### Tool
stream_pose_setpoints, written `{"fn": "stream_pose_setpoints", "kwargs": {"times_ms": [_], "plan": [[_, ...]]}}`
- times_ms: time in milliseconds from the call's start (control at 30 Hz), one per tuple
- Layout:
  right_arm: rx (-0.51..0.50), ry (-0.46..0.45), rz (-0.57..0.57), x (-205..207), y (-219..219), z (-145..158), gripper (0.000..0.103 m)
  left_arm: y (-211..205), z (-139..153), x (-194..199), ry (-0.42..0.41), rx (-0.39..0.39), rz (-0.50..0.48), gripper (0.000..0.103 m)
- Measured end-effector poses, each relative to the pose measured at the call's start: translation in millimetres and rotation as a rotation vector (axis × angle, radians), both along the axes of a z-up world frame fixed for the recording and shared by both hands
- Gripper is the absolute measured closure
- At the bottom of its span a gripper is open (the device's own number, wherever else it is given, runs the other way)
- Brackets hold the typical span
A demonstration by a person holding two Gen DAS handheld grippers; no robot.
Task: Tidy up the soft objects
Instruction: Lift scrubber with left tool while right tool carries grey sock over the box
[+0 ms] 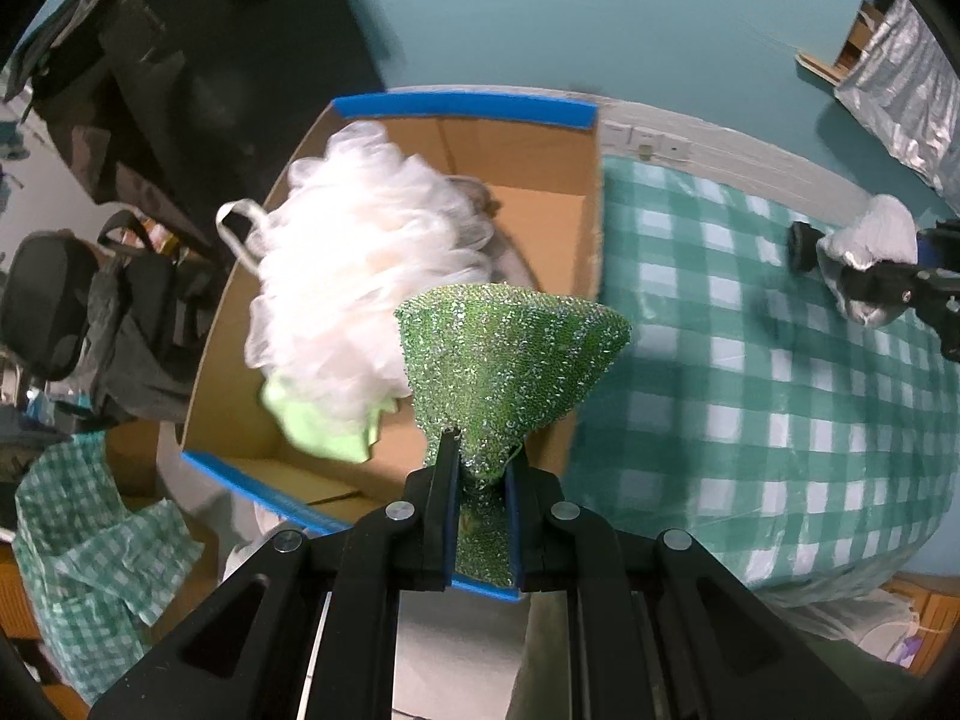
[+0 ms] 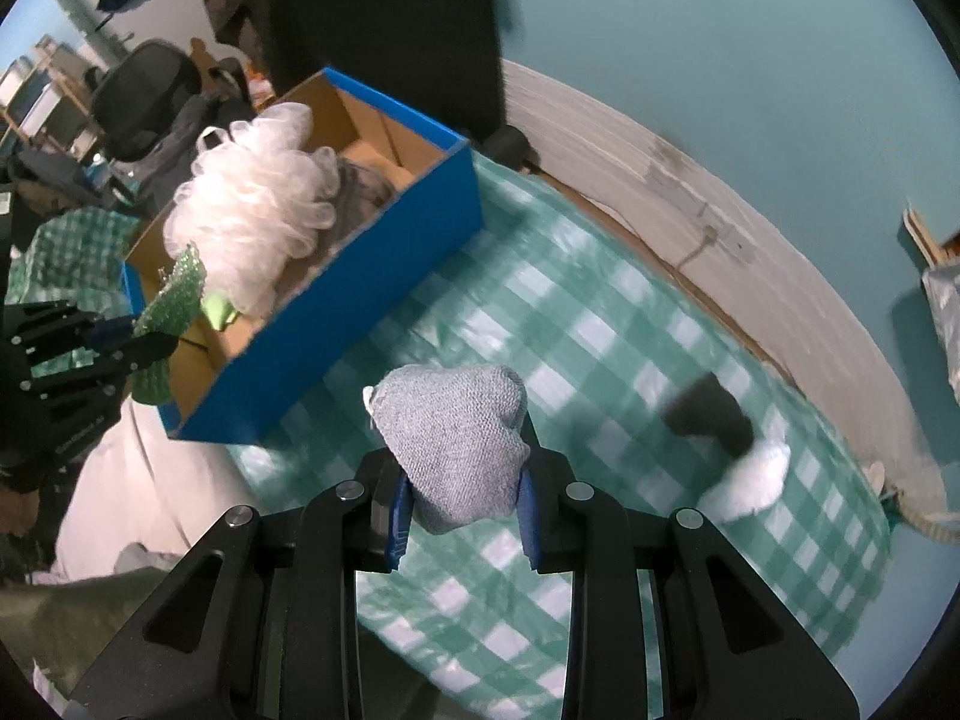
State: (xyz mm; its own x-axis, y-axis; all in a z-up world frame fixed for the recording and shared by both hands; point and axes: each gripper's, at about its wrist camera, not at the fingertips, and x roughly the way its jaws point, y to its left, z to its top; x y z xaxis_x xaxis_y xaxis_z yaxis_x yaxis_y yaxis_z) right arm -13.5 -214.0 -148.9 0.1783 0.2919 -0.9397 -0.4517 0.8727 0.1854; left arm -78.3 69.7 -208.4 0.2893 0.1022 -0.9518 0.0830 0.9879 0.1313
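Note:
My left gripper [image 1: 483, 456] is shut on a glittery green scrub sponge [image 1: 510, 360] and holds it over the near end of the blue-edged cardboard box [image 1: 468, 103]. In the box lie a white mesh bath pouf [image 1: 354, 276], a light green cloth [image 1: 324, 426] and a grey item [image 1: 474, 204]. My right gripper [image 2: 462, 480] is shut on a grey knitted soft object [image 2: 456, 432], above the checked tablecloth [image 2: 600, 360] to the right of the box [image 2: 336, 300]. The left gripper also shows in the right wrist view [image 2: 150, 342], the right one in the left wrist view [image 1: 864, 276].
A black item [image 2: 708, 408] and a white soft item [image 2: 750, 480] lie on the cloth at the right. A black chair [image 2: 144, 96] and clutter stand left of the box. A teal wall [image 1: 600, 12] runs behind the table. A checked cloth [image 1: 90, 540] hangs at lower left.

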Motion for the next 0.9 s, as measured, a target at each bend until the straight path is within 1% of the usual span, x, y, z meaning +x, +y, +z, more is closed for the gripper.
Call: {"fn": "stream_pose_setpoints", "kwargs": {"times_ms": [167, 367, 500, 600, 800, 900], "plan": [[0.002, -0.009, 0.037, 7, 28, 2, 0.076, 20, -3, -2, 0.004, 0.004, 0.028, 0.090], [0.003, -0.015, 0.072, 18, 59, 2, 0.076, 38, -16, 1, 0.026, 0.012, 0.048, 0.090], [-0.002, -0.018, 0.096, 26, 81, 1, 0.076, 46, -24, 3, 0.043, 0.016, 0.045, 0.090], [-0.003, -0.018, 0.106, 32, 95, -2, 0.076, 49, -30, 4, 0.053, 0.027, 0.021, 0.090], [-0.008, -0.007, 0.106, 49, 117, -8, 0.076, 46, -39, 11, 0.069, 0.061, -0.072, 0.090], [-0.010, -0.001, 0.108, 57, 126, -11, 0.076, 48, -42, 13, 0.074, 0.054, -0.111, 0.090]]}}
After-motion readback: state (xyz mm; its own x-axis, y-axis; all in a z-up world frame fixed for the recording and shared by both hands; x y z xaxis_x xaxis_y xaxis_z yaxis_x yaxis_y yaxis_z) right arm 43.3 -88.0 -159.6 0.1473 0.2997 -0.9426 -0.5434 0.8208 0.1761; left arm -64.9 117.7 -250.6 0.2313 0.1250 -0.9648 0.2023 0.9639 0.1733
